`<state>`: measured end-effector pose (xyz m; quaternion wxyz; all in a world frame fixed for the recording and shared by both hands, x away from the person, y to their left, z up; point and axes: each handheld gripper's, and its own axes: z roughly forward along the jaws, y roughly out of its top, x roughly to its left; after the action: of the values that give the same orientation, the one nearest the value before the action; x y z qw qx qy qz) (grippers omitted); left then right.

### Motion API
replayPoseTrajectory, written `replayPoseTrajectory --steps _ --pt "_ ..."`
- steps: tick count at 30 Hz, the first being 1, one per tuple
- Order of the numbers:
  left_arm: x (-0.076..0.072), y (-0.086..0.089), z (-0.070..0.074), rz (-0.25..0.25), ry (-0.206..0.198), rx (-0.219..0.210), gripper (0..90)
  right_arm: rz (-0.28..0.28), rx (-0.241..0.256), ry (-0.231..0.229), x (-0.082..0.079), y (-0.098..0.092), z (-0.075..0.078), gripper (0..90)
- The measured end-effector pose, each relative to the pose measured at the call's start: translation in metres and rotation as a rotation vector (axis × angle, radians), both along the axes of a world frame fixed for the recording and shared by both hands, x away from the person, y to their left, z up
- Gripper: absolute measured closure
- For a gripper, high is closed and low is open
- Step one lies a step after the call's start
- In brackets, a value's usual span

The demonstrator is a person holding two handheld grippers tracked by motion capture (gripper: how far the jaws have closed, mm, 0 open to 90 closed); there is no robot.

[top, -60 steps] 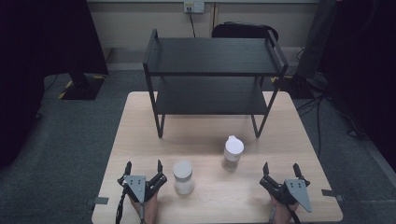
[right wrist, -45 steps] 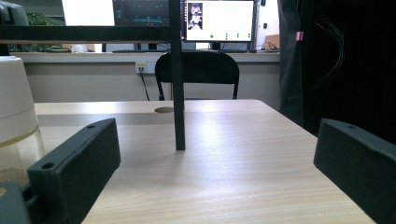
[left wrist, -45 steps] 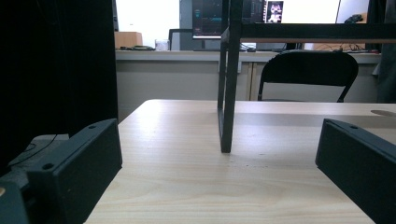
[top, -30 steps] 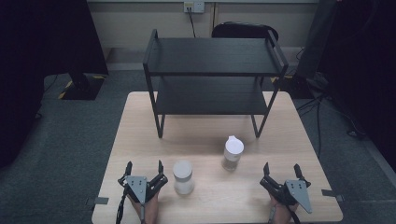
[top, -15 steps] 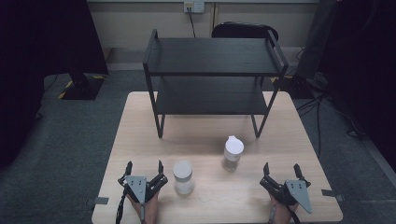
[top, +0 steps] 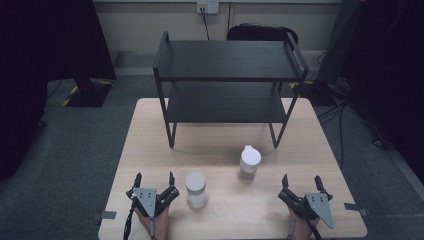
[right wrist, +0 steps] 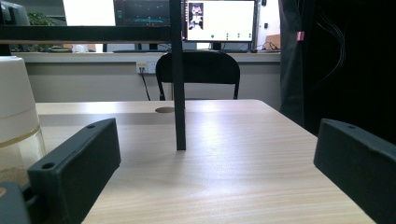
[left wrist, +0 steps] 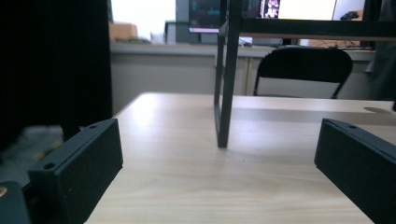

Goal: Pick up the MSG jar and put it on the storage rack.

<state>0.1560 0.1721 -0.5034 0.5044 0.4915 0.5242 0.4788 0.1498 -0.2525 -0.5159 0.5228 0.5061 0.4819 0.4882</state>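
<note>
Tongs L (top: 154, 180) & R (top: 300, 183) both wide apart, holding nothing, resting near table (top: 150, 130) edge.

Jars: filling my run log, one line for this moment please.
left claw open | right claw open | both jars untouched | rack empty

My left gripper (top: 154, 181) sits at 7 o'clock, low, fingers (left wrist: 74, 172) spread wide, nothing between them. My right gripper (top: 301, 184) at 5 o'clock, same pose, fingers (right wrist: 77, 170) apart and pointing toward 12. Hands underneath, both level.
</note>
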Motion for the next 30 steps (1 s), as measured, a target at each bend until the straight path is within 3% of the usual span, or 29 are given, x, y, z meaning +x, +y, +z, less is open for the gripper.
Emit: replayPoseTrajectory --steps 4,10,12,13,20,27,30 --pt "-0.003 0.001 0.005 0.006 -0.035 0.017 1.3 0.000 0.000 0.000 0.000 0.000 0.000 0.0" --pt "-0.012 0.009 0.024 -0.037 -0.132 -0.020 1.4 0.000 0.000 0.000 0.000 0.000 0.000 0.0" --pt "-0.012 0.008 0.029 -0.036 -0.125 -0.010 1.0 0.000 0.000 0.000 0.000 0.000 0.000 0.0" --pt "-0.012 0.006 0.037 -0.046 -0.119 0.028 0.4 0.000 0.000 0.000 0.000 0.000 0.000 0.0" --pt "-0.018 0.001 0.056 -0.120 -0.095 0.023 1.4 0.000 0.000 0.000 0.000 0.000 0.000 0.0" --pt "-0.018 -0.005 0.057 -0.190 -0.082 0.020 2.9 0.000 0.000 0.000 0.000 0.000 0.000 0.0" --pt "-0.019 -0.011 0.050 -0.226 -0.084 0.014 4.0 0.000 0.000 0.000 0.000 0.000 0.000 0.0"
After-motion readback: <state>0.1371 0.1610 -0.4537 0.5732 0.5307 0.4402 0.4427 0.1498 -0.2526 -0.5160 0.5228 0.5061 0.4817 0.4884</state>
